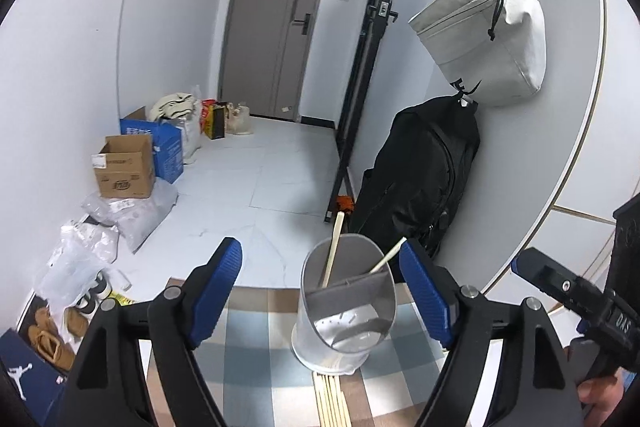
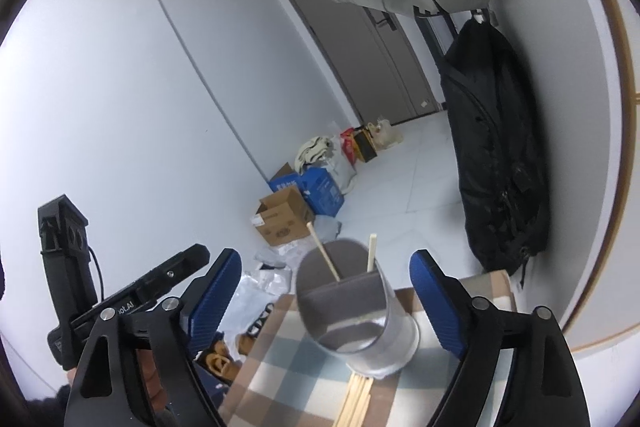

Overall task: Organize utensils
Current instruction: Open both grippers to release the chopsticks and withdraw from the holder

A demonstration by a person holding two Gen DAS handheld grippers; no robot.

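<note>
chopsticks of pale wood lie in a bundle on the checked blue and beige cloth, just below the grey cylindrical metal holder with a divider, probably staged for loading; two more chopsticks already lean inside, ahead between the left claw pads; at least four remain flat; both claws, left and right claw, stand apart, holding nothing.

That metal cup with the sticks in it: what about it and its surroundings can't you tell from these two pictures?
- Chopsticks on the cloth: both views cut them off at the bottom edge, so no count.
- Metal cup: its divider hides where the two standing sticks end.
- Cloth: whatever it covers is hidden.
- Cardboard box: label print too small.
</note>
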